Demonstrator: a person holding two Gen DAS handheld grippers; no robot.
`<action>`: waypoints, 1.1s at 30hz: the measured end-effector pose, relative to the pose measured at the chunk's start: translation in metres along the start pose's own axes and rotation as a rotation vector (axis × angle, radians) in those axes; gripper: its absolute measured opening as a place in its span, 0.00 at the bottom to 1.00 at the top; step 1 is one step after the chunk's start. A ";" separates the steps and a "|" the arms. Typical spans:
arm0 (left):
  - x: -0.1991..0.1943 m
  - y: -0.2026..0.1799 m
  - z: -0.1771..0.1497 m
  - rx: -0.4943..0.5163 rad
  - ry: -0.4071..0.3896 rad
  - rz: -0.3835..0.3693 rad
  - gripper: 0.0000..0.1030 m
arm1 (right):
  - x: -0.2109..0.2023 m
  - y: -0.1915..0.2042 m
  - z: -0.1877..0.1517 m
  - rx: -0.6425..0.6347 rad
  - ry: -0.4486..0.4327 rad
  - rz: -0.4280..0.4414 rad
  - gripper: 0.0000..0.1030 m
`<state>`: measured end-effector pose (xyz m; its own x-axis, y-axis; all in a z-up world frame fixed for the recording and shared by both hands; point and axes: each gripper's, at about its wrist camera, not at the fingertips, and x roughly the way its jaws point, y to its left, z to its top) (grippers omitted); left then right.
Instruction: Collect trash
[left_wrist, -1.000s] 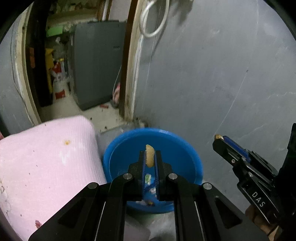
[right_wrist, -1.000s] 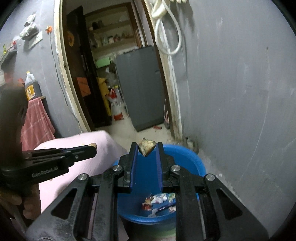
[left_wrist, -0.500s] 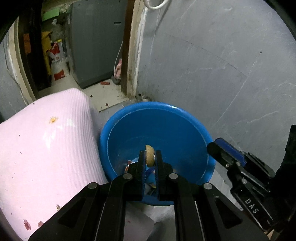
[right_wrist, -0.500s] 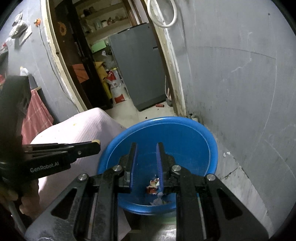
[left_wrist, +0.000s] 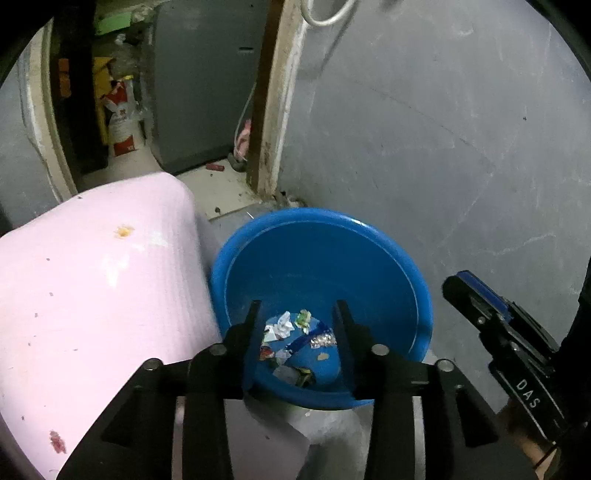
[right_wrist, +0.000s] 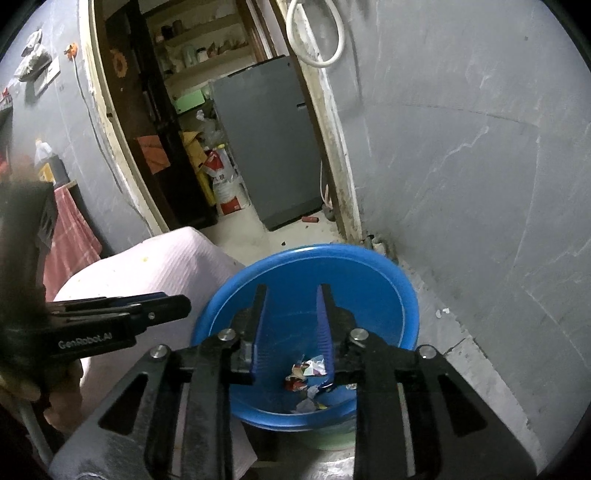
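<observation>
Above the blue basin (left_wrist: 388, 266), both tongs, left (left_wrist: 297, 314) and right (right_wrist: 291, 295), are opening with nothing between them, so dropped scraps (left_wrist: 295, 332) may bounce out over its low rim.

A round blue basin (left_wrist: 388, 266) stands upright against the grey wall, crumpled wrappers (left_wrist: 291, 339) heaped at its near bottom.

Dim indoor light, grey wall (left_wrist: 424, 129) evenly lit, glare washing out the pink cloth (left_wrist: 92, 277), dark vignetted fisheye corners, curved edges, slight blur
</observation>
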<state>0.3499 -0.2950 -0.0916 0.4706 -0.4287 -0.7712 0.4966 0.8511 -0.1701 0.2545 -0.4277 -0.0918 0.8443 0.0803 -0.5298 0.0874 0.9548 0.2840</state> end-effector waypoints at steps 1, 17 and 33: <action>-0.004 0.003 0.001 -0.009 -0.010 0.000 0.36 | -0.002 0.001 0.002 0.000 -0.007 -0.003 0.28; -0.068 0.021 0.015 -0.072 -0.151 0.047 0.75 | -0.040 0.017 0.025 -0.009 -0.103 -0.007 0.76; -0.140 0.034 -0.001 -0.125 -0.324 0.098 0.94 | -0.090 0.044 0.035 -0.033 -0.186 0.003 1.00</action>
<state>0.3002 -0.2058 0.0097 0.7282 -0.3997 -0.5568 0.3540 0.9150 -0.1938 0.2008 -0.4030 -0.0033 0.9279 0.0319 -0.3714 0.0699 0.9637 0.2576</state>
